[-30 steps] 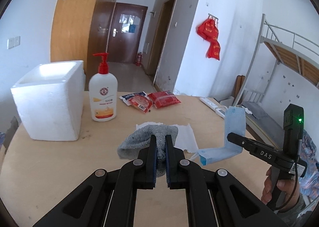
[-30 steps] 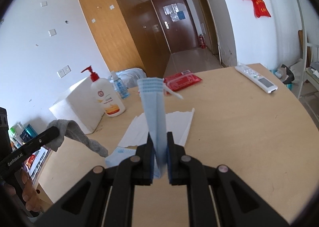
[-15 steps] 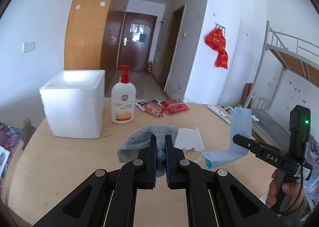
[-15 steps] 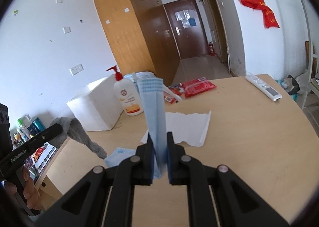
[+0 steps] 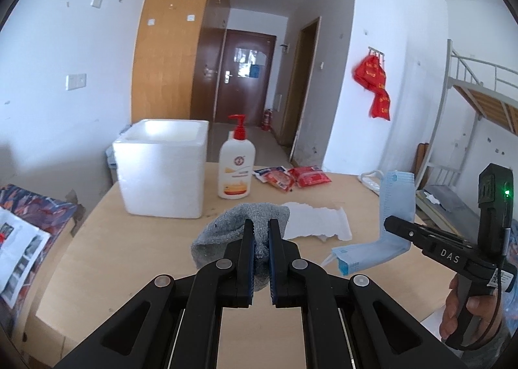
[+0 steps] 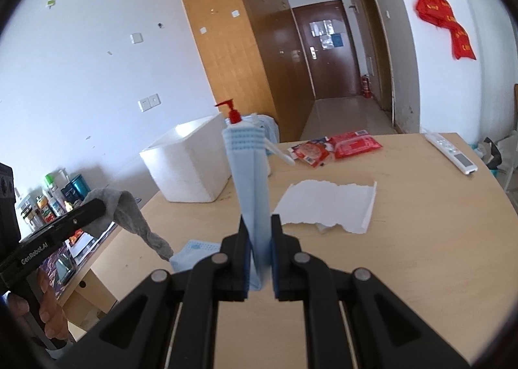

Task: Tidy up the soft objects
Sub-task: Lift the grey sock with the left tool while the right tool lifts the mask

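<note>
Worktop (image 5: 136, 259) layout seen from two hand-held tongs.

A foam box (image 5: 163, 168) stands at the back left, with a pump bottle (image 5: 236, 165) just to its right. Two snack packets (image 5: 291, 176) lie further right, and a paper sheet (image 5: 319, 221) lies in front of them, mid-worktop. A remote control (image 6: 451, 152) lies at the far right edge. A bunk bed (image 5: 479, 103) stands beyond the worktop, right.

Each fisheye camera looks forward and slightly down along its own tool from close behind. Both views share the surface (image 5: 136, 249), the white foam box (image 5: 162, 171) and the far door (image 6: 327, 48).
</note>
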